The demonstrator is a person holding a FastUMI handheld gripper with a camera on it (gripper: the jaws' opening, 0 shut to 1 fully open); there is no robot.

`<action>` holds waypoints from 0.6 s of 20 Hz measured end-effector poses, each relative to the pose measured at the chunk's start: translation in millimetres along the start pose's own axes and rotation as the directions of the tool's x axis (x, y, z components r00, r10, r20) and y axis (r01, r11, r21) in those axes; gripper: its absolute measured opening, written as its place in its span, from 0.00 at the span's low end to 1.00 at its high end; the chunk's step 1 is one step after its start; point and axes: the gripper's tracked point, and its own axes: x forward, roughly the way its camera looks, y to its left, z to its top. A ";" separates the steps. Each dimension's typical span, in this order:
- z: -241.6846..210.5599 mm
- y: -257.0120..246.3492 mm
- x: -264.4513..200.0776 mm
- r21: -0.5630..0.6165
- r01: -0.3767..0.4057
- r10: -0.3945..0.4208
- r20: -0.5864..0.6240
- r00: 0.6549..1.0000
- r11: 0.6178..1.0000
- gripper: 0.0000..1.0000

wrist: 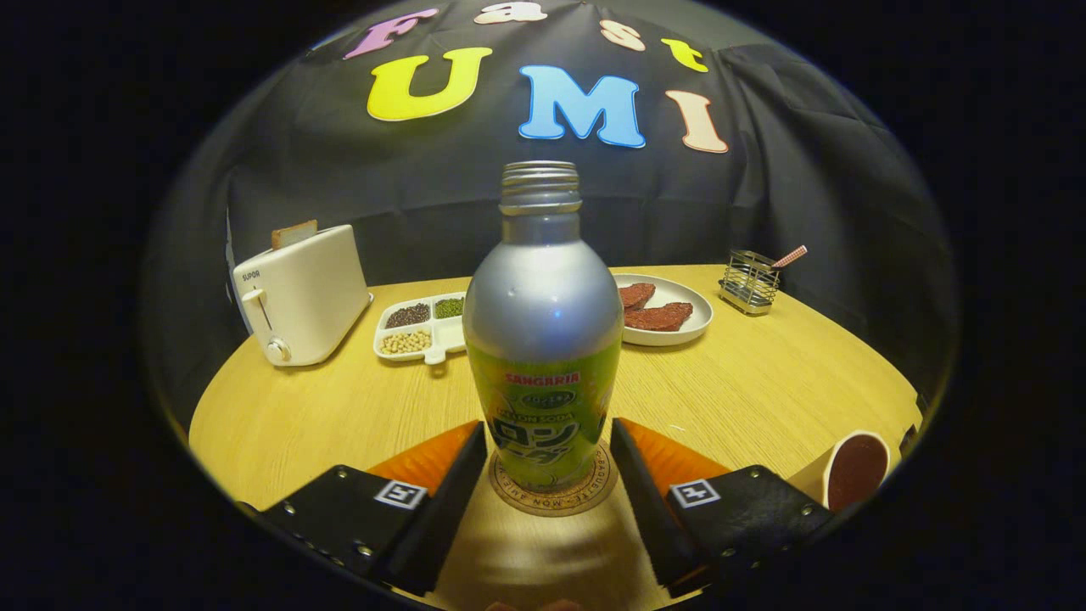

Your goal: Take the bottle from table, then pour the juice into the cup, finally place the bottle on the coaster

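The uncapped melon soda bottle (543, 339) stands upright on the round coaster (553, 492) near the front edge of the worktop (764, 382), so the last step looks all but done. The claw (547, 462) has its fingers apart, one on each side of the bottle's base, neither clearly pressing it. Next I judge a straight pull-back, clear of the cup (848, 471) at the right edge.

Hand-held gripper (547, 450): two flat, wedge-shaped fingers, spread apart, each with a square fiducial marker tag on top, small round screws along the mounting blocks.
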 end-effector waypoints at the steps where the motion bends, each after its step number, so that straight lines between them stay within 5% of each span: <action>1: -1.4 -1.7 -1.2 -0.007 0.001 -0.001 -0.001 1.000 1.000 0.99; 12: 45.4 -5.1 -104.4 -0.001 -0.099 0.098 0.169 0.981 0.995 0.98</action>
